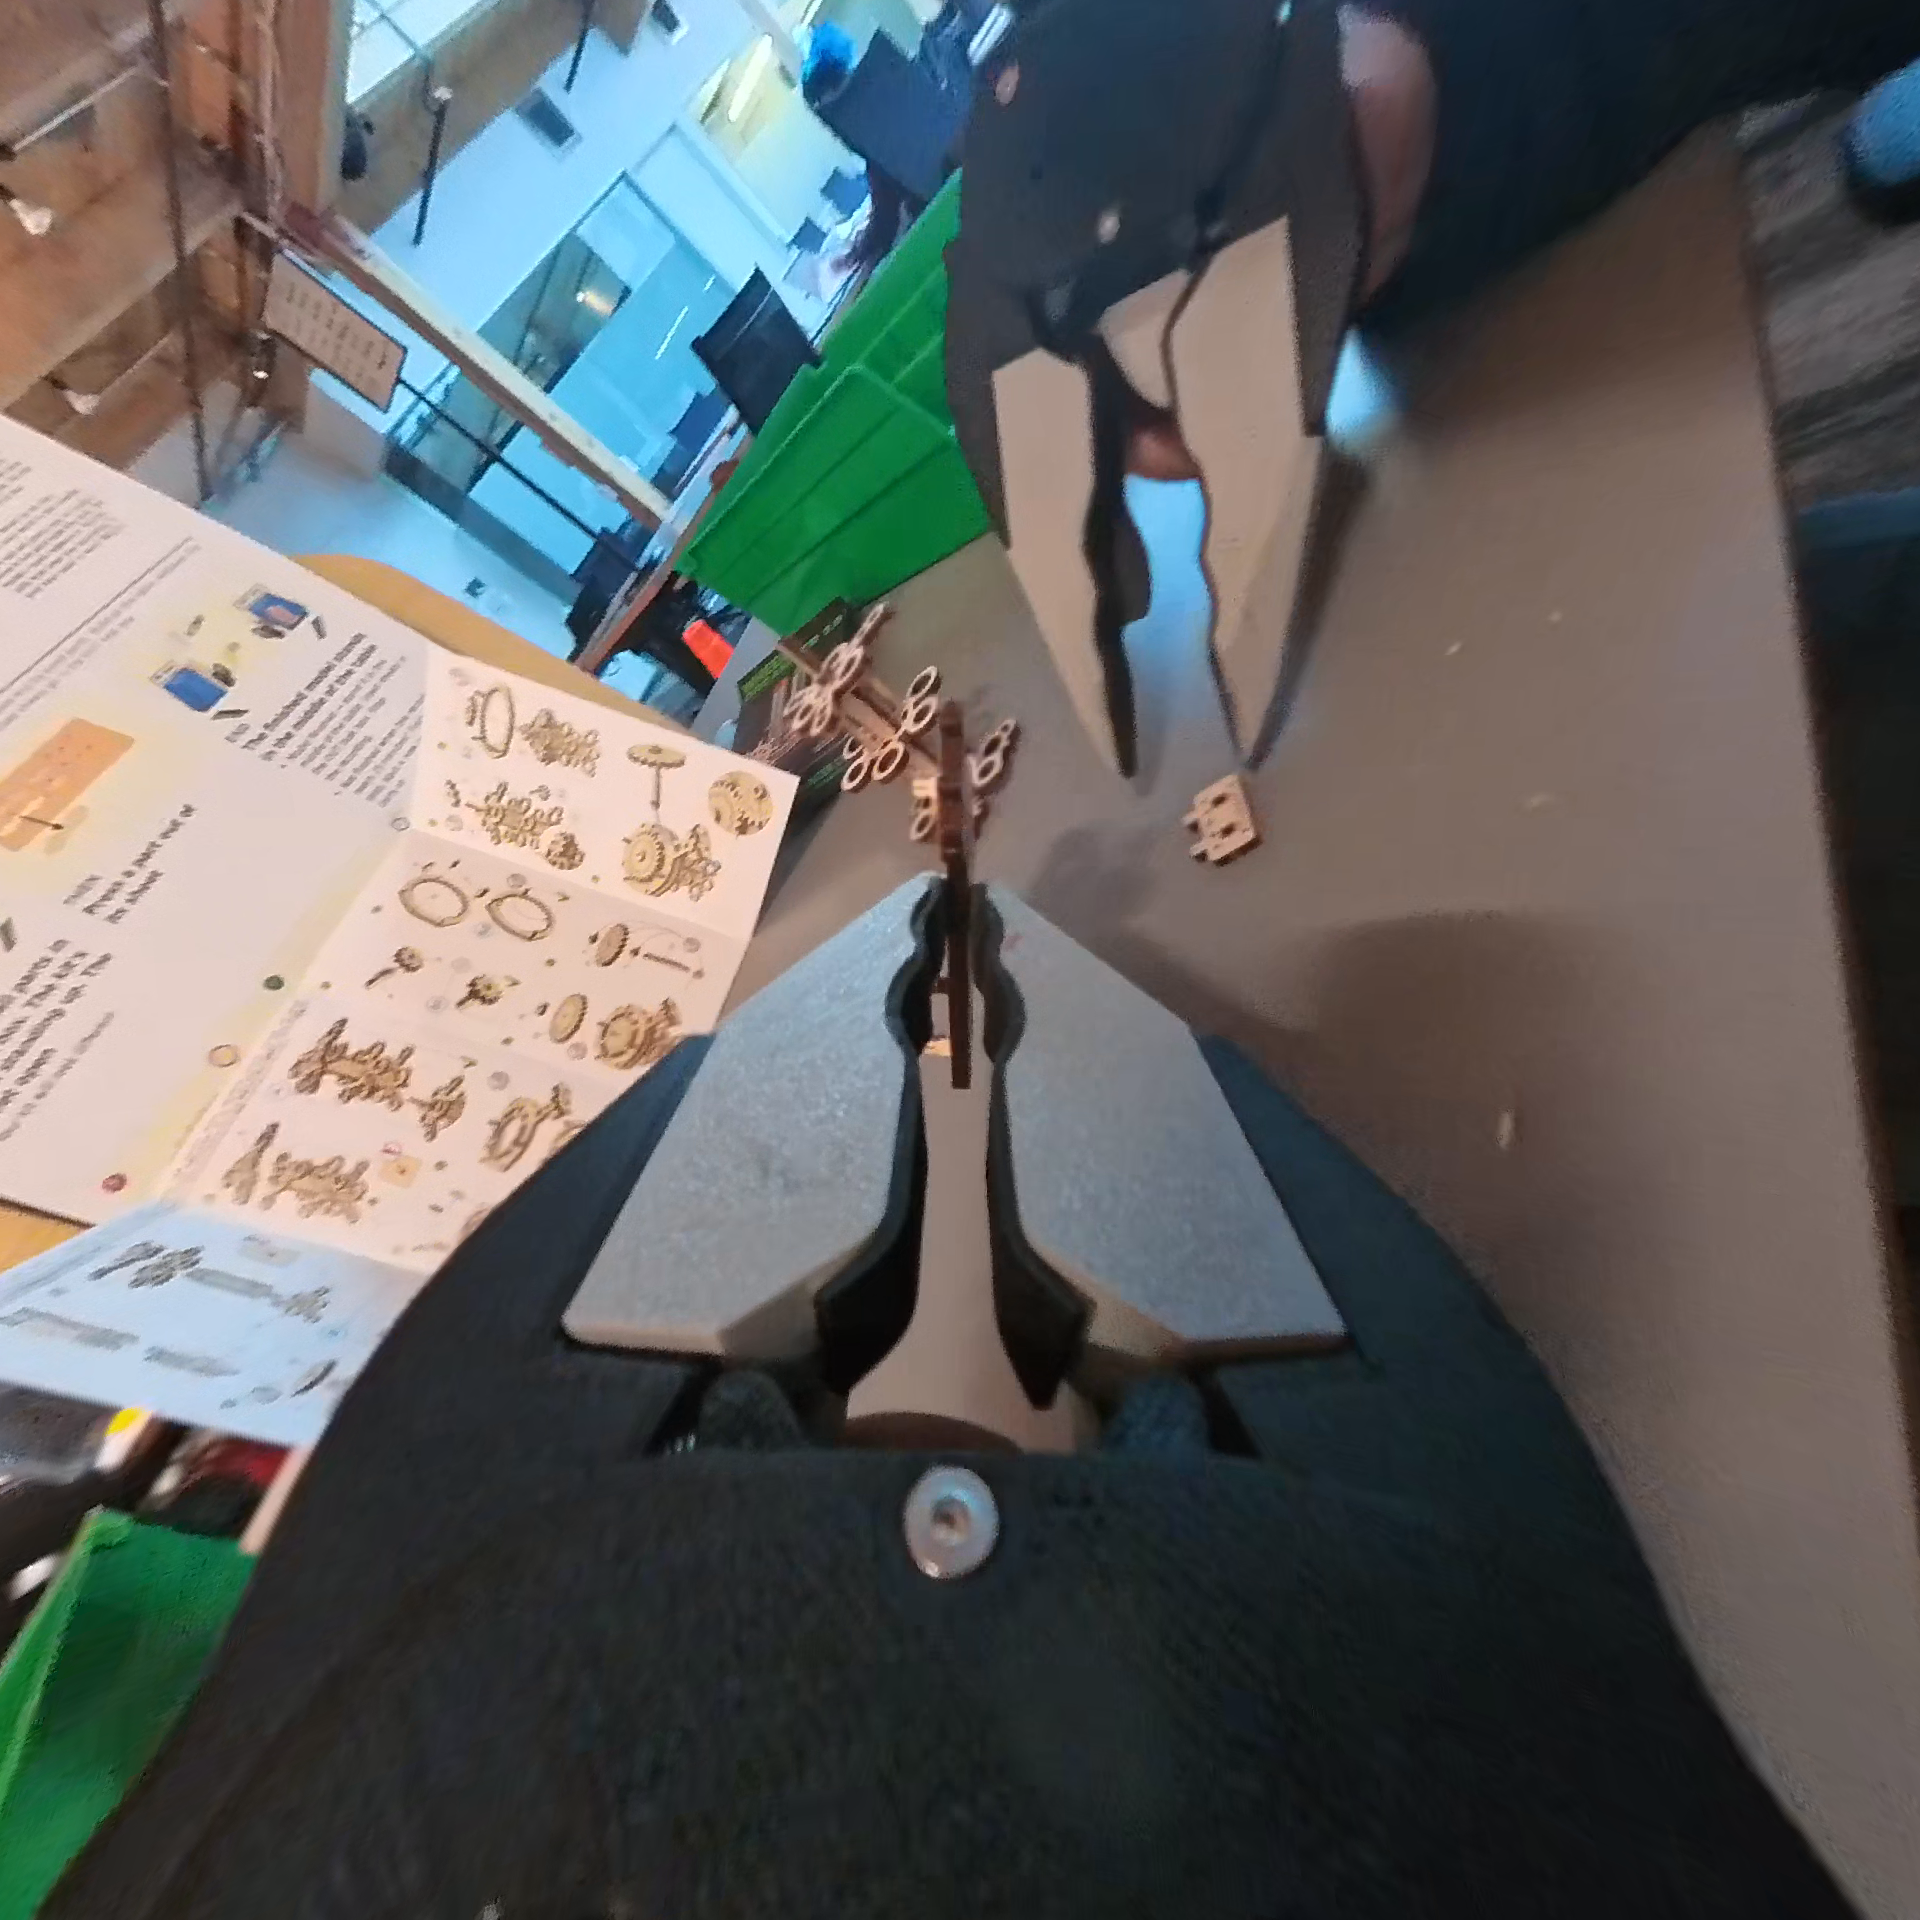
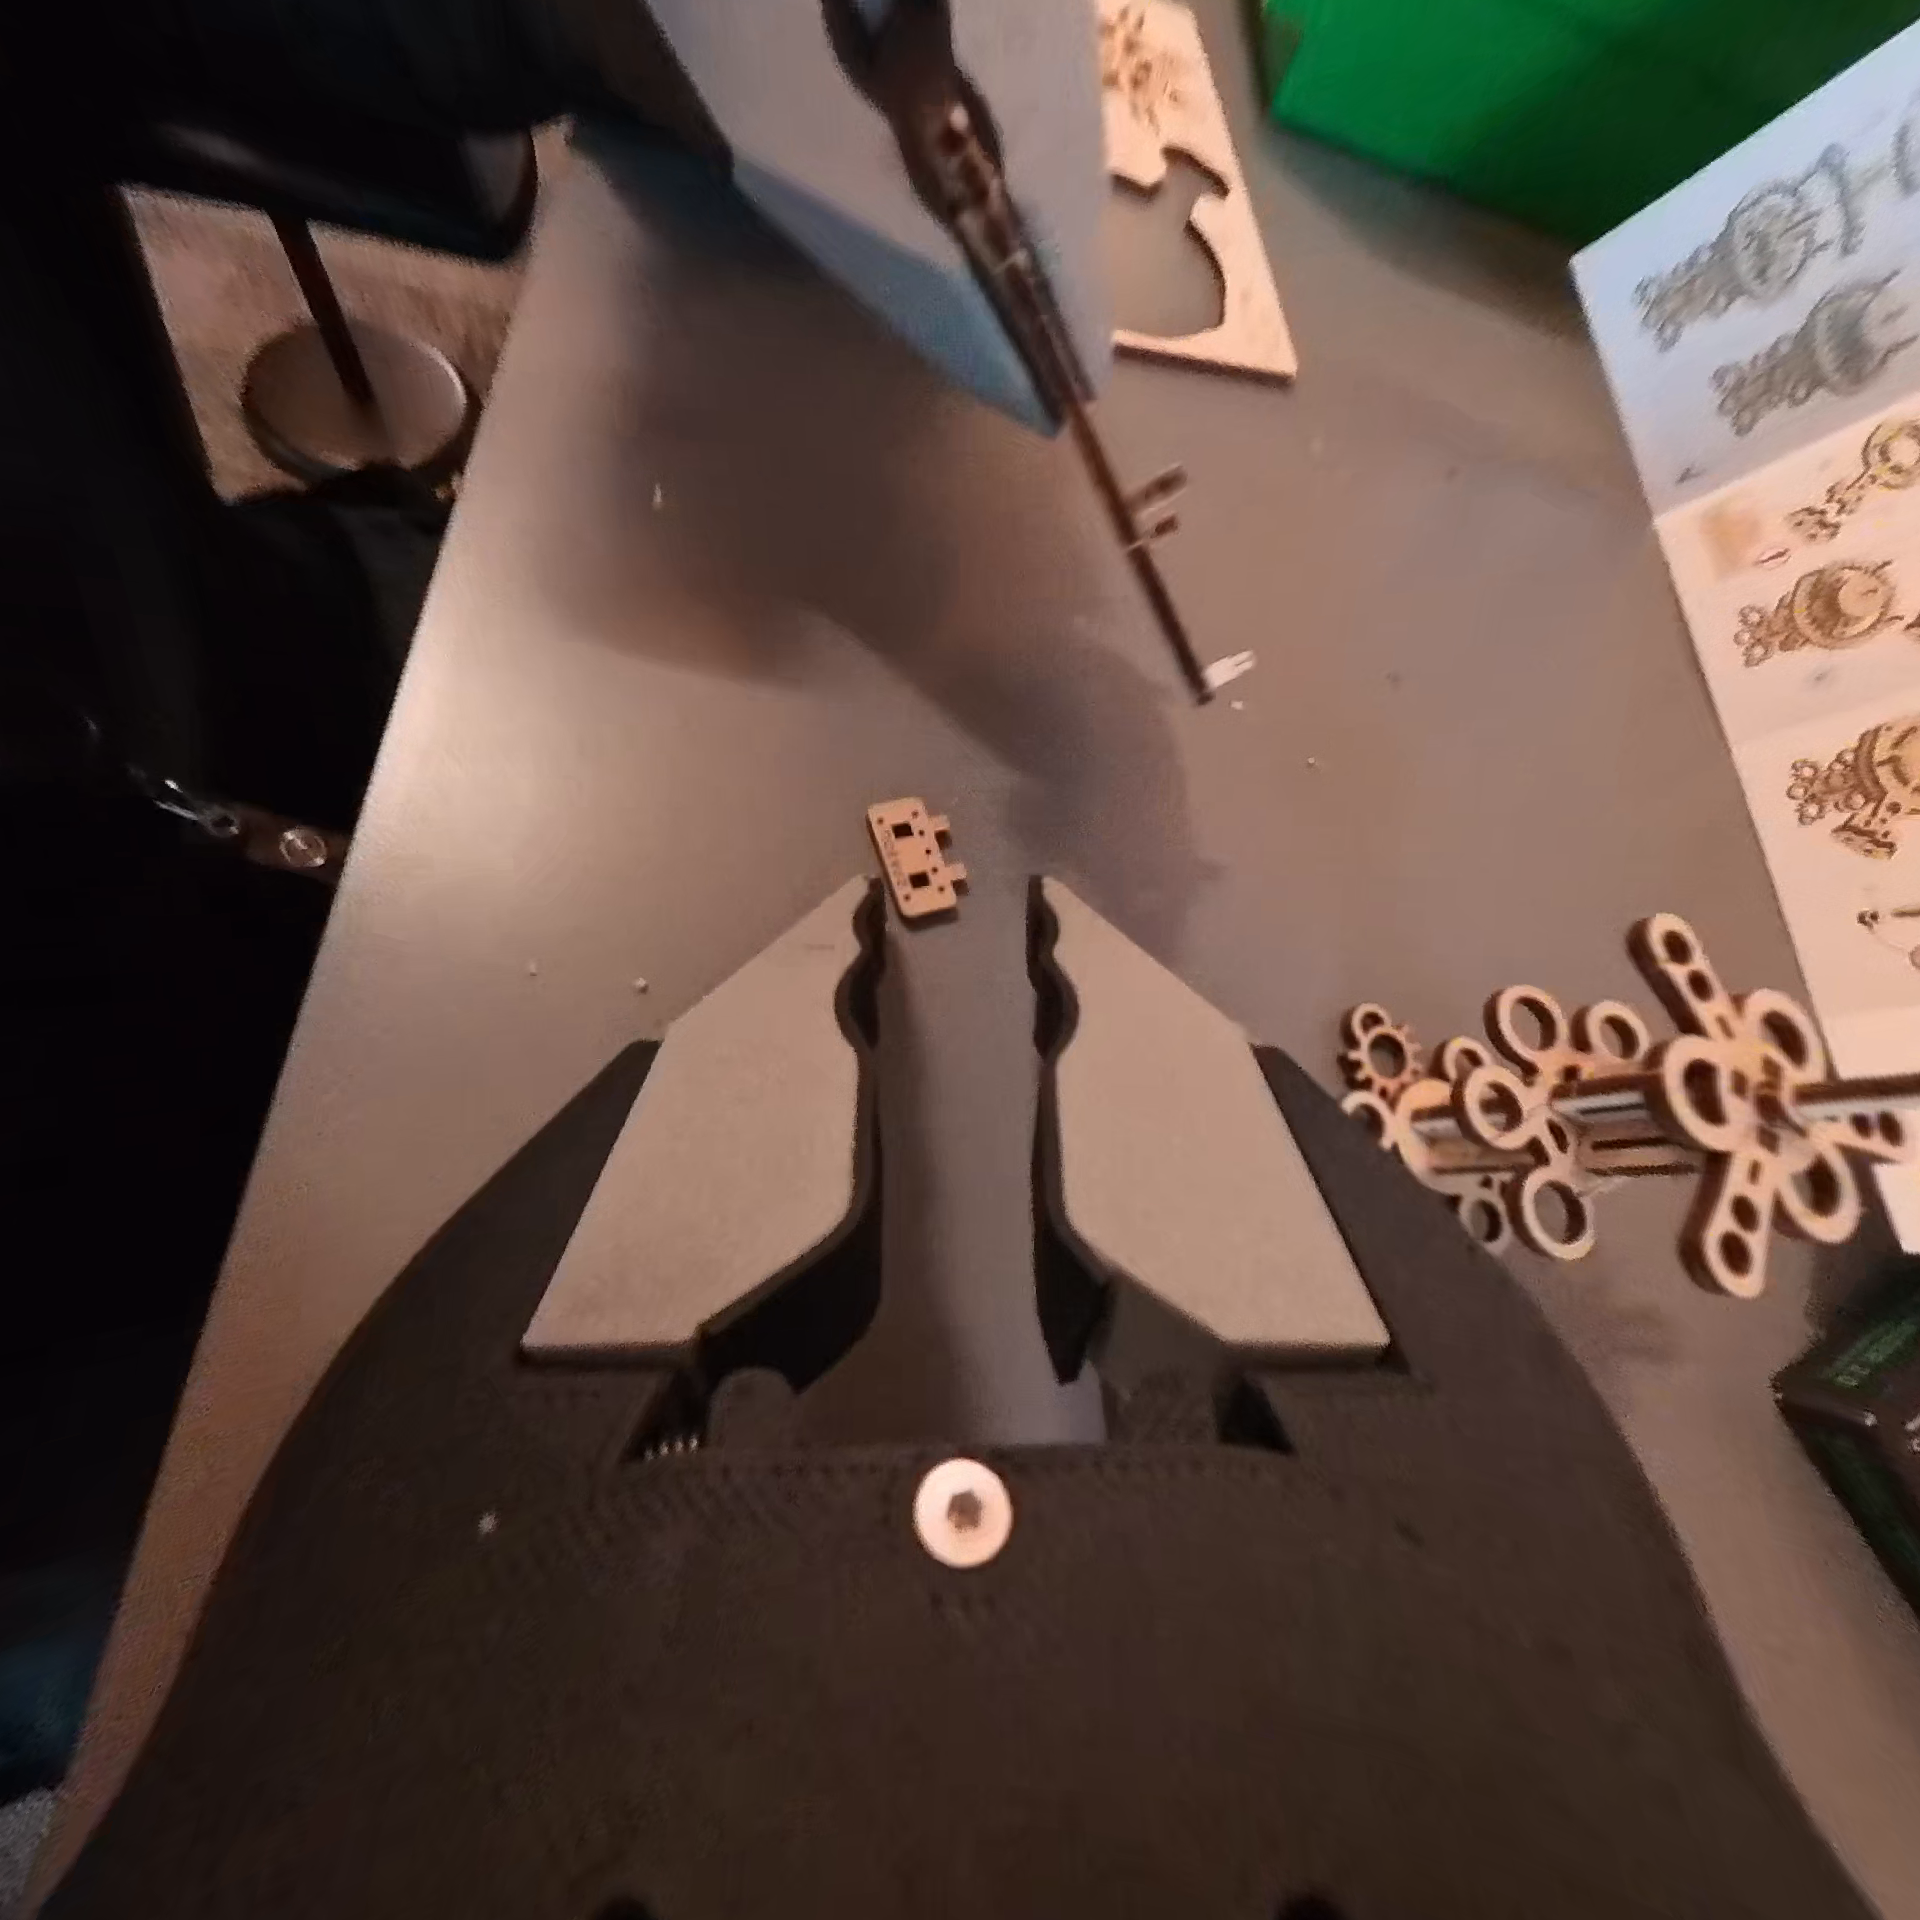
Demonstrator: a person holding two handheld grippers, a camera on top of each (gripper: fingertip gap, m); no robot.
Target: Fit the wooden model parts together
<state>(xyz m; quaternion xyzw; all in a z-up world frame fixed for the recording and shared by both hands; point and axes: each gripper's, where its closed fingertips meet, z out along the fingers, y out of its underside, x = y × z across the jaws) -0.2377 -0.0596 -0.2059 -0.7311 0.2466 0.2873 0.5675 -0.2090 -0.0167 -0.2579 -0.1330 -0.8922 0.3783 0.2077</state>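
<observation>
On the left, the fold-out instruction sheet (image 1: 395,935) lies spread across the grey tabletop (image 1: 1507,935), a green bin (image 1: 842,468) behind it. Beside the sheet rests the partly built wooden assembly (image 1: 868,717), a cluster of ringed and gear-like pieces already joined on a shaft, which suggests the early steps are done. The left tool (image 1: 954,914) is clamped on a thin dark wooden strip (image 1: 956,831) held edge-on above the tabletop, with small pale cross-pieces already slotted into it. Further right, a small slotted wooden tab (image 2: 920,857) lies loose on the tabletop, not yet fitted. The right tool (image 2: 951,894) hovers just short of it with its fingers apart and nothing between them, seemingly lined up to collect it. In the right wrist view a spent wooden sheet (image 2: 1195,260) with cut-out curves lies farther back. Judging by the loose tab and the strip held apart from the main assembly, several joins remain.
</observation>
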